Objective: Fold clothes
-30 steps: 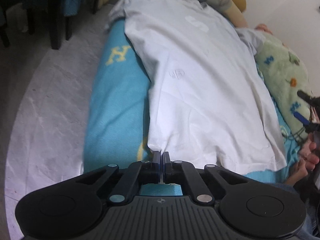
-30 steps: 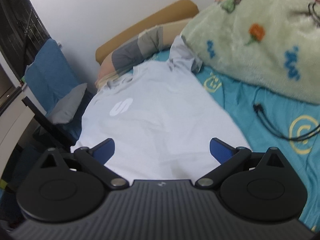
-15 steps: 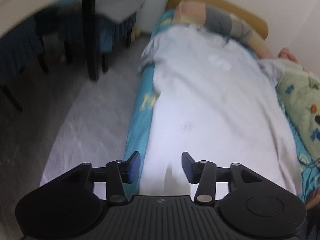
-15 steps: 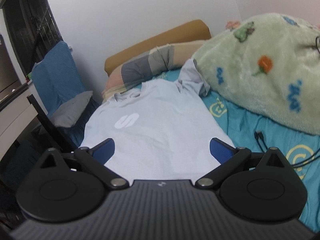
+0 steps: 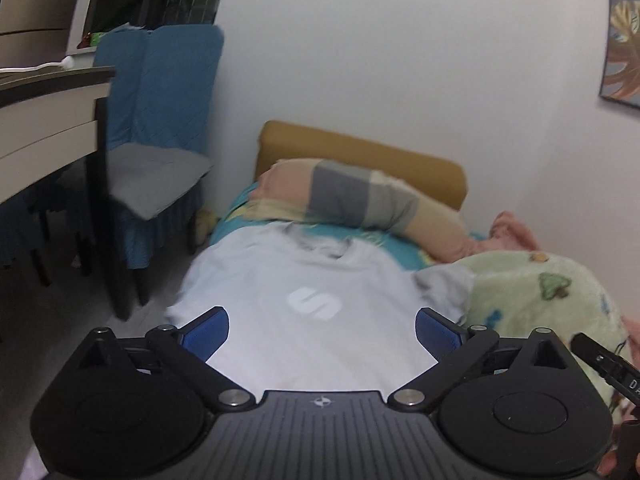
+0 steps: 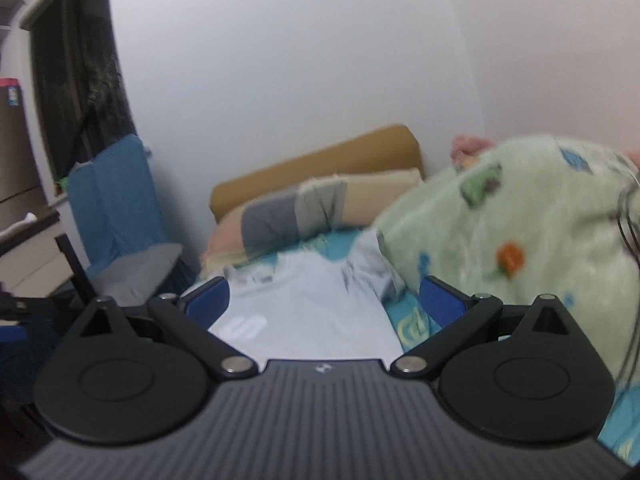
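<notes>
Shirt [image 5: 320, 320] flat on bed [image 5: 404, 254], jaws apart.

I see one garment: a white short-sleeve T-shirt [image 5: 320, 320], spread flat, front side up, on the bed w/ teal sheet [image 5: 404, 249]. Collar is at the far end, just short of the pillow; hem end runs near, under my view, so I can't see it. White "S" logo [image 5: 314, 304] sits approx. mid-chest. Right sleeve [image 6: 370, 268] is rumpled, bunched against the green blanket on the right. Left edge hangs over the bed's left side. Fabric looks mostly smooth; no fold made yet. Right-wrist view is blurry.
</notes>
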`<action>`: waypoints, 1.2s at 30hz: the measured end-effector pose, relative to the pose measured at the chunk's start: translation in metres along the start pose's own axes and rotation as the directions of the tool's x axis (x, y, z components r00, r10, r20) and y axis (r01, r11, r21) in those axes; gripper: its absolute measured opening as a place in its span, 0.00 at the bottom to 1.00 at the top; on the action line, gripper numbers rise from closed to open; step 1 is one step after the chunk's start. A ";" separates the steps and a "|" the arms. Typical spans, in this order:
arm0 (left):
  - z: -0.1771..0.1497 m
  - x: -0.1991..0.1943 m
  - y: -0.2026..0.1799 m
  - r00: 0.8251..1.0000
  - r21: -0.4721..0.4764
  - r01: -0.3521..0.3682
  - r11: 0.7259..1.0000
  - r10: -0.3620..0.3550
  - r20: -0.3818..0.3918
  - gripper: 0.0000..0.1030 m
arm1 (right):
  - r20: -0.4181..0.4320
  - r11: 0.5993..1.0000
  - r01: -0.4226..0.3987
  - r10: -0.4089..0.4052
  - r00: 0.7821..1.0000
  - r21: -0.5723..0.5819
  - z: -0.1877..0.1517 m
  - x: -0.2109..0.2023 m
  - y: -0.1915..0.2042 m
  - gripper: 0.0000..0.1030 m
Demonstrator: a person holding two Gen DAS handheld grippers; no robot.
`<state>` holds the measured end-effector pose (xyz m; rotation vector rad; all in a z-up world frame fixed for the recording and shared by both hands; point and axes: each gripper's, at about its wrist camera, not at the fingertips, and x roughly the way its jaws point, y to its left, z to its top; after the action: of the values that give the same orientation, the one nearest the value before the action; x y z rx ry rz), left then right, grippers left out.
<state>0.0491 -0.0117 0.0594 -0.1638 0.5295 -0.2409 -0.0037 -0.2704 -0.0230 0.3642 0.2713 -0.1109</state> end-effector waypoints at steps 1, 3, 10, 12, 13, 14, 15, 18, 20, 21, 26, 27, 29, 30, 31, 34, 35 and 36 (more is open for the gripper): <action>-0.005 0.006 -0.011 1.000 0.011 0.009 1.000 -0.009 0.008 0.99 | -0.018 0.999 -0.039 0.039 0.999 0.031 0.005 0.006 -0.007 1.00; -0.019 0.018 -0.030 1.000 0.042 0.019 0.999 -0.020 0.015 0.99 | -0.063 0.991 -0.094 0.100 0.993 0.094 0.010 0.026 -0.024 1.00; -0.072 0.068 -0.019 0.999 -0.005 0.003 1.000 -0.003 -0.040 0.99 | -0.143 0.943 -0.137 0.187 0.972 0.302 -0.010 0.116 -0.079 1.00; -0.087 0.082 -0.011 0.998 -0.029 -0.004 1.000 0.002 -0.058 0.99 | -0.155 0.925 -0.127 0.193 0.969 0.357 -0.021 0.149 -0.092 1.00; -0.095 0.090 -0.007 0.998 -0.041 -0.008 0.999 0.005 -0.067 0.99 | -0.159 0.916 -0.122 0.195 0.968 0.383 -0.026 0.166 -0.098 0.96; -0.100 0.095 -0.001 0.996 -0.027 -0.034 0.999 0.032 -0.079 0.99 | -0.160 0.905 -0.115 0.195 0.968 0.409 -0.031 0.182 -0.104 0.92; -0.104 0.101 0.004 0.995 -0.015 -0.054 0.998 0.052 -0.086 0.99 | -0.159 0.894 -0.113 0.199 0.967 0.433 -0.037 0.199 -0.110 0.89; -0.116 0.117 0.018 0.989 0.013 -0.103 0.995 0.104 -0.105 0.99 | -0.182 0.882 -0.090 0.194 0.964 0.463 -0.051 0.250 -0.123 0.79; -0.119 0.130 0.024 0.986 -0.026 -0.101 0.995 0.096 -0.137 0.99 | -0.211 0.891 -0.062 0.174 0.962 0.450 -0.058 0.281 -0.128 0.79; -0.119 0.135 0.027 0.985 -0.045 -0.100 0.994 0.092 -0.144 0.99 | -0.219 0.896 -0.053 0.165 0.962 0.442 -0.061 0.296 -0.129 0.79; -0.128 0.161 0.028 0.981 -0.028 -0.140 0.990 0.135 -0.138 0.99 | -0.195 0.911 -0.043 0.134 0.972 0.410 -0.077 0.349 -0.134 0.73; -0.130 0.168 0.028 0.980 -0.027 -0.149 0.989 0.143 -0.141 0.99 | -0.192 0.914 -0.036 0.123 0.974 0.404 -0.080 0.356 -0.134 0.71; -0.132 0.181 0.030 0.978 -0.049 -0.151 0.987 0.142 -0.156 0.99 | -0.158 0.917 -0.068 0.141 0.977 0.394 -0.077 0.369 -0.131 0.70; -0.133 0.186 0.031 0.977 -0.060 -0.150 0.987 0.139 -0.161 0.99 | -0.139 0.917 -0.089 0.153 0.978 0.388 -0.075 0.375 -0.129 0.69; -0.134 0.189 0.032 0.977 -0.067 -0.149 0.987 0.137 -0.165 0.99 | -0.123 0.921 -0.103 0.160 0.979 0.376 -0.071 0.382 -0.126 0.66; -0.135 0.197 0.033 0.977 -0.088 -0.134 0.987 0.116 -0.181 0.99 | -0.095 0.932 -0.139 0.180 0.979 0.334 -0.055 0.404 -0.113 0.66; -0.135 0.198 0.033 0.977 -0.093 -0.129 0.987 0.110 -0.182 0.99 | -0.099 0.934 -0.148 0.189 0.977 0.324 -0.051 0.411 -0.108 0.66; -0.135 0.199 0.033 0.978 -0.097 -0.125 0.987 0.106 -0.182 0.99 | -0.106 0.941 -0.142 0.182 0.977 0.306 -0.046 0.417 -0.102 0.66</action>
<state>0.1513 -0.0456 -0.1580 -0.2168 0.7266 -0.1130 0.3683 -0.3728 -0.2161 0.6937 0.3568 0.0374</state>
